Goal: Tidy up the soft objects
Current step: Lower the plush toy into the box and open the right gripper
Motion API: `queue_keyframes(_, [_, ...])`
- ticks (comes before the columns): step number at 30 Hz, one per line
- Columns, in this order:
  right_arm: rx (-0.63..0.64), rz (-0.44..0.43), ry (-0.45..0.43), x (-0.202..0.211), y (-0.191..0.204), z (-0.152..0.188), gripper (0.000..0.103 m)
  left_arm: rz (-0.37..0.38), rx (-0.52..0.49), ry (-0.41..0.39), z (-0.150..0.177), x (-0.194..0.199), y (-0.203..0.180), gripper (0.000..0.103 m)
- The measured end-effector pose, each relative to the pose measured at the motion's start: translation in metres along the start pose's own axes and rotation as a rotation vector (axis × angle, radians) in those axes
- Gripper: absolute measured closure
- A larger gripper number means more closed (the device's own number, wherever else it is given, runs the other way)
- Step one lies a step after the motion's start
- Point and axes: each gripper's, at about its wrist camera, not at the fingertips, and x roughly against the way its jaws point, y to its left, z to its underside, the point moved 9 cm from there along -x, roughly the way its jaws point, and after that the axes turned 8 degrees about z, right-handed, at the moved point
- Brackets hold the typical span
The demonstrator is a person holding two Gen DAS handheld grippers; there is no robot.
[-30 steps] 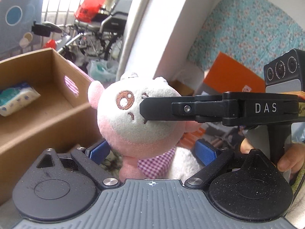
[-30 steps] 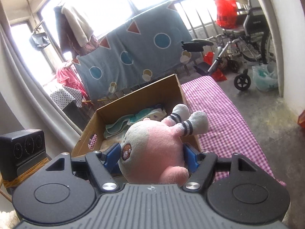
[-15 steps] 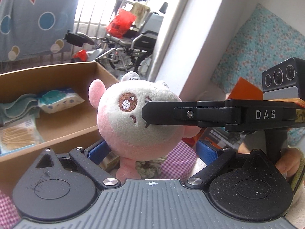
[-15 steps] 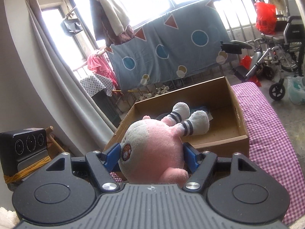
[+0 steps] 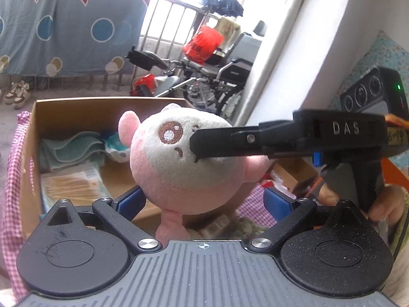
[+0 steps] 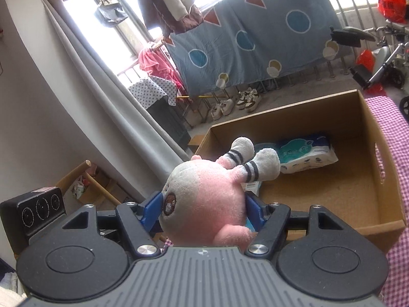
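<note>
Both hands have carried the plush (image 6: 204,204) toward the box (image 6: 378,179); right hand-held gripper (image 6: 204,211) clamps it, left (image 5: 202,202) gapes. Squashy head might slip.

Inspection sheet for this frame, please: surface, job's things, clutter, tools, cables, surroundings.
Surface: pink checked cloth under and beside the cardboard box.
Job's things: pink and white plush toy held above the box's near side; box holds a tissue pack, folded green cloth and a flat clear packet.
Clutter: orange item at the right edge of the left wrist view, unclear.
Tools: right tool shut on the plush; left tool open, pads clear of it.
Cables: nothing seen.
Surroundings: hanging blue sheet, wheelchair, shoes, curtain.
</note>
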Motion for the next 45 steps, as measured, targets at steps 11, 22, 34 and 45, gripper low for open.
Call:
queue_keyframes(11, [-0.163, 0.034, 0.236, -0.104, -0.059, -0.044, 0.032, -0.058, 0.111, 0.117, -0.03, -0.06, 0.08, 0.005])
queue_keyframes(22, [-0.359, 0.113, 0.388, -0.179, -0.118, -0.042, 0.032, -0.061, 0.31, 0.376, -0.032, -0.118, 0.149, 0.005])
queue_keyframes(34, [-0.436, 0.115, 0.458, -0.188, -0.114, -0.016, 0.032, -0.105, 0.391, 0.429, -0.025, -0.102, 0.175, 0.004])
queue_keyframes(45, [-0.567, 0.183, 0.465, -0.188, -0.114, -0.004, 0.03, -0.169, 0.317, 0.321, -0.038, -0.042, 0.172, 0.003])
